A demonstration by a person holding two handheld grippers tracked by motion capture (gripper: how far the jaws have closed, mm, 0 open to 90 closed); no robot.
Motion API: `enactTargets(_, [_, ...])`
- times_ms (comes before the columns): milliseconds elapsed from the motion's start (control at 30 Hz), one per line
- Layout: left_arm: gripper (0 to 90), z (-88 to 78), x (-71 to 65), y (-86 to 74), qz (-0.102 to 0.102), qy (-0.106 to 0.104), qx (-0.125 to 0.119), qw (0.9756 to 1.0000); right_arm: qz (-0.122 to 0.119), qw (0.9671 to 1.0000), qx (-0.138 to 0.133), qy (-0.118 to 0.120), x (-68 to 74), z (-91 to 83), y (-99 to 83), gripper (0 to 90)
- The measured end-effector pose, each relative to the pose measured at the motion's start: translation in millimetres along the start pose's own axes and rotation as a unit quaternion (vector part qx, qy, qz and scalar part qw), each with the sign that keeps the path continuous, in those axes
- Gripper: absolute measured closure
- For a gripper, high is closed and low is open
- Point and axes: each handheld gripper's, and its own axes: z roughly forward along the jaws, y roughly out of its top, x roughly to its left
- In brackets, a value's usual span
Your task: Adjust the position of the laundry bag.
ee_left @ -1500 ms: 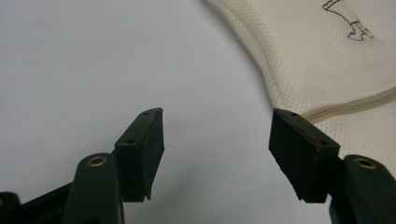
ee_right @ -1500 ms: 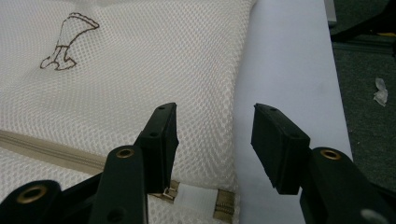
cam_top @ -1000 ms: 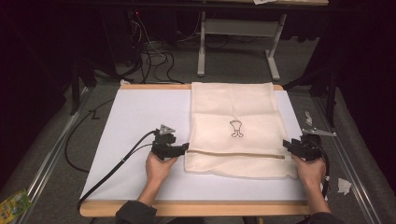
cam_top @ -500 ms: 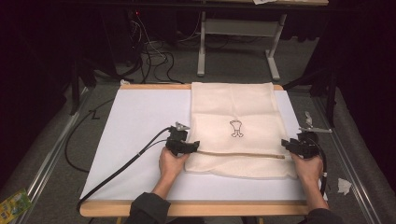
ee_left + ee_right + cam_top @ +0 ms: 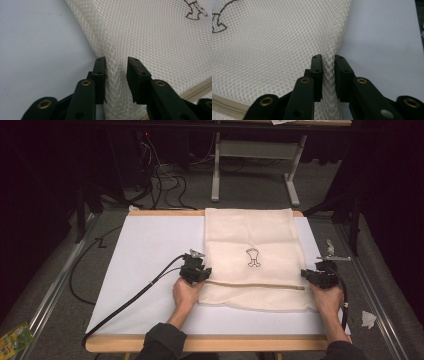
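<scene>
Both side edges of the mesh bag [image 5: 250,260] now pinched, left gripper [image 5: 115,65] and right gripper [image 5: 327,62] having just closed narrow on bunched mesh; lifting or folding not yet begun.

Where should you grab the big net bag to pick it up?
Probably at its two side edges near the zipper, one claw from each side. The mesh bag lies flat and floppy, and the left claw and right claw have just been closing on pinched-up ridges of mesh there.

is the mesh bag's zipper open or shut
Shut: the zipper runs as one closed, unbroken line across the mesh bag, with no gap showing.
</scene>
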Motion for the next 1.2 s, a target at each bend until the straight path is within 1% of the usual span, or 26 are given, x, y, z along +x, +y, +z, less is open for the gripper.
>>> enactTargets(33, [75.4,0.3,0.5,0.1,-0.002,-0.006,0.001,1.0,-0.003,1.0,0.001,0.005,-0.2,0.3,0.7,84.3])
enactTargets(67, [78.4,0.3,0.5,0.1,-0.002,-0.006,0.001,1.0,-0.003,1.0,0.004,0.008,-0.6,0.1,1.2,85.0])
enactTargets(100, [81.7,-0.2,0.5,0.4,0.002,-0.009,-0.002,1.0,-0.002,1.0,0.004,0.009,-1.2,0.1,1.3,85.8])
enactTargets(133, [83.6,-0.2,0.5,0.4,0.002,-0.009,-0.002,1.0,-0.002,1.0,0.004,0.009,-1.2,0.1,1.3,85.8])
enactTargets(167, [84.8,-0.6,0.3,0.8,0.004,-0.01,-0.003,0.9999,0.001,0.9999,0.001,0.015,-2.9,-0.1,0.8,86.7])
enactTargets(200, [85.5,-1.1,0.1,1.1,0.004,-0.013,-0.005,0.9999,0.0,0.9999,-0.001,0.016,-3.4,-0.4,0.6,87.0])
enactTargets(233, [85.8,-1.9,0.8,1.7,0.004,-0.017,-0.007,0.9998,0.001,0.9999,-0.001,0.016,-3.3,-1.0,0.6,87.2])
enactTargets(333, [86.3,-3.8,2.1,2.5,0.009,-0.022,-0.009,0.9997,-0.004,0.9999,-0.003,0.014,-2.1,-2.4,1.5,87.6])
enactTargets(433, [86.5,-7.4,3.1,4.2,0.011,-0.026,-0.012,0.9995,-0.003,0.9999,-0.001,0.013,-1.7,-2.9,1.9,87.7])
enactTargets(500, [86.6,-9.8,3.1,5.4,0.016,-0.024,-0.017,0.9994,-0.003,0.9999,-0.002,0.014,-1.2,-3.1,1.8,87.7])
enactTargets(567, [86.7,-11.3,4.0,5.9,0.02,-0.025,-0.018,0.9993,-0.007,0.9999,-0.003,0.015,-0.7,-3.9,2.1,87.8])
enactTargets(633, [86.7,-11.8,4.7,6.1,0.02,-0.026,-0.016,0.9993,-0.007,0.9999,-0.004,0.015,0.1,-4.8,2.1,87.9])
enactTargets(833, [86.8,-16.0,6.0,8.5,0.019,-0.027,-0.021,0.9992,-0.009,0.9997,-0.008,0.019,1.0,-5.2,1.4,87.9])
enactTargets(1200, [86.7,-22.5,10.6,8.3,0.02,-0.022,-0.025,0.9992,-0.015,0.9994,-0.014,0.029,6.0,-7.4,1.5,87.9])
